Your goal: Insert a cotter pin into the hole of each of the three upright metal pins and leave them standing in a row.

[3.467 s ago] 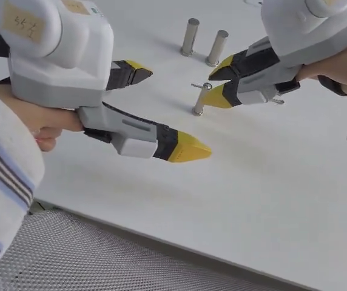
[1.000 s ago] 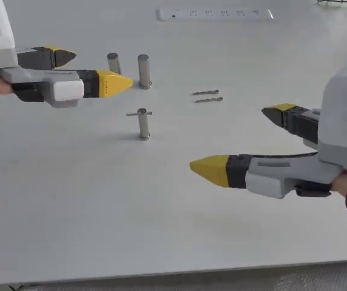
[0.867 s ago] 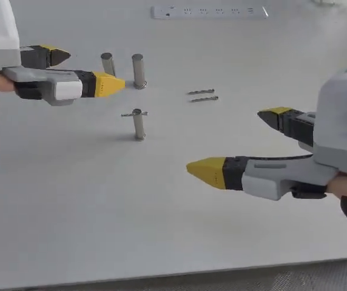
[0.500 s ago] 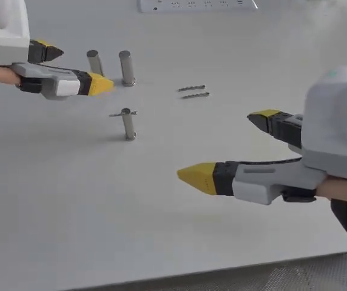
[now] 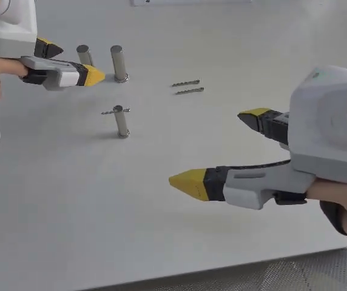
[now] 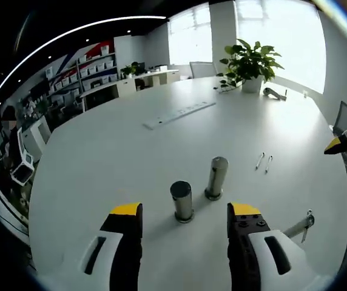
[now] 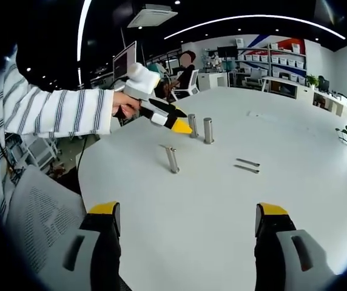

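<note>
One pin [image 5: 121,121] stands on the tabletop [image 5: 101,230] with its cotter [image 5: 114,111] fitted. Two bare pins [image 5: 118,63] stand just behind it, and two loose cotters [image 5: 187,86] lie to their right. Left hand-held gripper [image 5: 79,62]: wide open, empty, beside the bare pins. Right hand-held gripper [image 5: 207,147]: wide open, empty, short of the loose cotters. Recommended: pinch one cotter by its head and hold it level for the hole.

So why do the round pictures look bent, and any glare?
Left gripper view: fisheye curves the table edge; windows blow out white. Right gripper view: ceiling light strip bows into an arc. Head view: undistorted, faint shadows beside the metal pins.
</note>
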Motion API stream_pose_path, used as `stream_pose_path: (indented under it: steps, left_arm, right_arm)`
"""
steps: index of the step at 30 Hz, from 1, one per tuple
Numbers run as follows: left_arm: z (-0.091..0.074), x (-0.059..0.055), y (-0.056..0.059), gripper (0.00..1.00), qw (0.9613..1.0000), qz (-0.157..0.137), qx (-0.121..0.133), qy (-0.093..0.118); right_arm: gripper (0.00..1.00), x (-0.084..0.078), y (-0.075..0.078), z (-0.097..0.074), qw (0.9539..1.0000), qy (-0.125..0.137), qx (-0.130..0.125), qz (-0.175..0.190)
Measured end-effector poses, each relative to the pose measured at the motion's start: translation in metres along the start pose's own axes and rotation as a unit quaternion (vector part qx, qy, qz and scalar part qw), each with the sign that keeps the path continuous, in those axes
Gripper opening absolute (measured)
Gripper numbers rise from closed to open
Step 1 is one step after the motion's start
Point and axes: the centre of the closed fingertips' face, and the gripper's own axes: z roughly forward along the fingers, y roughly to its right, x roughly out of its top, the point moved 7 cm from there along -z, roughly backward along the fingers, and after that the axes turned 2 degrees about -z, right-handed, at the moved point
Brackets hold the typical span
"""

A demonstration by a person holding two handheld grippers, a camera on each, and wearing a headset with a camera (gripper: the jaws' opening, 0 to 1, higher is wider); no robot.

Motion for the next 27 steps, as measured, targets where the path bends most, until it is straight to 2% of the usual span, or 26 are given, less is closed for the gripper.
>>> stream_pose_path:
  steps: [3, 6, 8, 10, 15, 19, 24, 27]
  left_arm:
    - [0.004, 0.000, 0.001, 0.47, 1.0000, 0.004, -0.003, -0.002]
    - [0.009, -0.001, -0.001, 0.42, 0.9998, 0.015, 0.007, -0.009]
    - [0.009, -0.001, -0.001, 0.42, 0.9998, 0.011, 0.015, -0.011]
    - [0.011, 0.001, 0.006, 0.39, 0.9998, 0.013, 0.012, -0.008]
    - [0.011, 0.003, 0.007, 0.31, 0.9997, 0.017, 0.018, -0.007]
    - [0.012, 0.005, 0.006, 0.18, 0.9994, 0.024, 0.024, -0.003]
    - [0.014, 0.003, 0.011, 0.12, 0.9998, 0.013, 0.014, -0.001]
    - [0.014, 0.002, 0.012, 0.12, 0.9998, 0.012, 0.017, -0.002]
  right_arm:
    - [0.91, 0.000, 0.000, 0.000, 1.0000, 0.000, 0.002, 0.005]
    - [0.90, 0.001, 0.000, 0.000, 1.0000, 0.003, 0.002, 0.005]
    - [0.90, 0.001, 0.000, 0.000, 1.0000, 0.002, 0.003, 0.005]
    - [0.90, 0.001, -0.001, 0.001, 1.0000, 0.000, 0.004, 0.005]
    - [0.89, -0.001, -0.001, 0.001, 1.0000, -0.004, 0.008, 0.003]
    - [0.88, -0.001, -0.001, 0.002, 1.0000, -0.005, 0.008, 0.000]
    - [0.87, -0.001, 0.000, 0.002, 0.9999, -0.006, 0.008, 0.001]
    - [0.87, -0.001, 0.000, 0.003, 0.9999, -0.008, 0.009, 0.001]
